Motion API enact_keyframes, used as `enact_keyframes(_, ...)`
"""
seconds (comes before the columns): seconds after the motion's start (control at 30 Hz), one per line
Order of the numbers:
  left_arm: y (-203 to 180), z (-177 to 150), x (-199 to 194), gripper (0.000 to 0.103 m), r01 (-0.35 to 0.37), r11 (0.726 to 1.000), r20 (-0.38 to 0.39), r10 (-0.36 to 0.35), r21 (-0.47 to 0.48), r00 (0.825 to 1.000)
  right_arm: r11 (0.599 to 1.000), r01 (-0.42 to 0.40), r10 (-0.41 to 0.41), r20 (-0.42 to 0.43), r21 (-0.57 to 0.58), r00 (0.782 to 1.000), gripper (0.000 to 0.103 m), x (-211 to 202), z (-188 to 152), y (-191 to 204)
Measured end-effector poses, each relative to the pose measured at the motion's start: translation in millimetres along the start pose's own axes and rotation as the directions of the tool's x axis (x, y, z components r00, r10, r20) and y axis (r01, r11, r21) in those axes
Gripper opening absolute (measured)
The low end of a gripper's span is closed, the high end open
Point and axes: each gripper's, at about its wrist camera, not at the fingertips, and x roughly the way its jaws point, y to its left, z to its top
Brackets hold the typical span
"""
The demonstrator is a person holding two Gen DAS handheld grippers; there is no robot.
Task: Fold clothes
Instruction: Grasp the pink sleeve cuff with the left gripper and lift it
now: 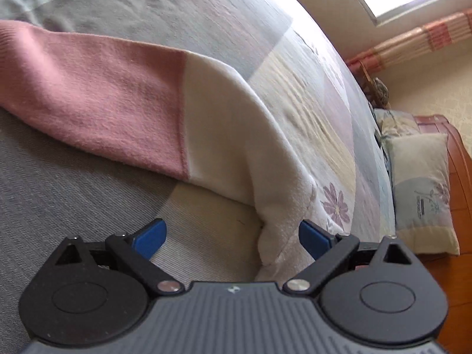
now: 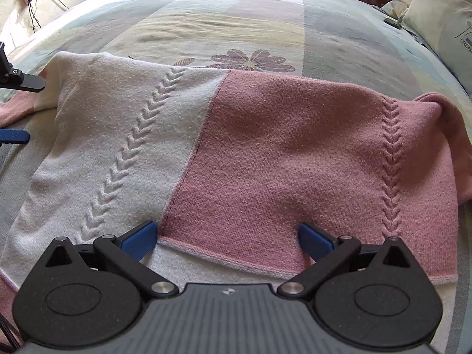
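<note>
Right at your right gripper (image 2: pixel 227 236), the hem of the pink-and-white sweater (image 2: pixel 236 153) lies between the blue fingers, which stand wide apart and pinch nothing. The hem shows a pink edge over a white layer, so the body looks doubled there, though you cannot tell how many folds lie under it. The sweater is spread flat across the bed (image 2: pixel 236 20), white half to your left, pink half to your right, each with a raised braid running up it; lying flat like this keeps its edges easy to reach.

Your left gripper (image 1: pixel 233 236) is likewise spread open and empty, low beside the white shoulder, with one sleeve (image 1: pixel 97 94) stretching away across the bedspread, white near the body and pink toward the cuff. On the far pink side, the other sleeve (image 2: pixel 442 124) bunches at the edge. This layout fits either a sweater laid out for sleeve folds or one partly folded already.

Pillows (image 1: pixel 421 188) sit at the headboard, well apart.
</note>
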Motion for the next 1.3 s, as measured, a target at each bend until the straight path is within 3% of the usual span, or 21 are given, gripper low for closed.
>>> enact_keyframes(0.1,44,12,-16,0.088,0.08,0.973,0.124,-0.054,-0.216,0.991,1.0,0.001,-0.001,0.002,-0.001,1.0,0.103,0,0,0)
enact_keyframes(0.23,74,20,-23,0.086,0.152,0.93,0.3,-0.048,-0.334,0.953,1.0,0.006,-0.006,-0.012,0.002,1.0,0.103,0,2,1)
enact_keyframes(0.53,77,38,-11,0.084,0.178,0.941,0.42,-0.042,-0.289,0.906,1.0,0.013,-0.013,-0.032,0.001,0.999,0.103,1,5,2)
enact_keyframes(0.57,80,41,-12,0.074,0.147,0.949,0.416,-0.019,-0.279,0.909,1.0,0.014,-0.014,-0.034,0.001,0.999,0.103,1,5,3)
enact_keyframes(0.6,83,43,-12,0.047,0.112,0.957,0.412,0.009,-0.268,0.911,1.0,0.014,-0.014,-0.036,0.001,0.999,0.103,1,6,3)
enact_keyframes(0.67,103,43,-12,0.013,0.109,0.928,0.395,0.044,-0.357,0.918,1.0,0.016,-0.016,-0.04,0.001,0.999,0.103,1,6,3)
enact_keyframes(0.73,111,42,-16,0.014,0.147,0.901,0.393,0.028,-0.409,0.919,1.0,0.017,-0.017,-0.044,0.001,0.999,0.103,1,7,3)
enact_keyframes(0.8,93,53,-20,0.01,0.045,0.929,0.354,0.095,-0.367,0.931,1.0,0.019,-0.019,-0.048,0.001,0.999,0.103,2,7,3)
enact_keyframes(0.9,73,73,-31,0.009,-0.042,0.941,0.33,0.159,-0.336,0.931,1.0,0.017,-0.017,-0.058,0.0,0.998,0.103,2,9,3)
enact_keyframes(0.97,63,85,-47,0.008,-0.089,0.948,0.354,0.2,-0.307,0.914,1.0,0.016,-0.016,-0.064,-0.001,0.998,0.103,3,10,3)
enact_keyframes(1.03,53,98,-68,0.009,-0.154,0.957,0.395,0.245,-0.247,0.885,1.0,0.016,-0.016,-0.064,-0.001,0.998,0.103,3,9,3)
enact_keyframes(1.1,49,110,-80,0.013,-0.23,0.956,0.398,0.286,-0.183,0.872,1.0,0.018,-0.018,-0.06,0.0,0.998,0.103,3,9,4)
enact_keyframes(1.17,44,118,-81,0.02,-0.334,0.933,0.368,0.359,-0.132,0.858,1.0,0.018,-0.018,-0.06,0.0,0.998,0.103,2,9,3)
enact_keyframes(1.2,40,120,-83,0.026,-0.403,0.909,0.356,0.415,-0.112,0.838,1.0,0.016,-0.016,-0.074,-0.001,0.997,0.103,2,11,3)
enact_keyframes(1.3,26,118,-92,0.027,-0.583,0.811,0.358,0.561,-0.054,0.746,1.0,0.009,-0.009,-0.115,-0.003,0.993,0.103,2,17,3)
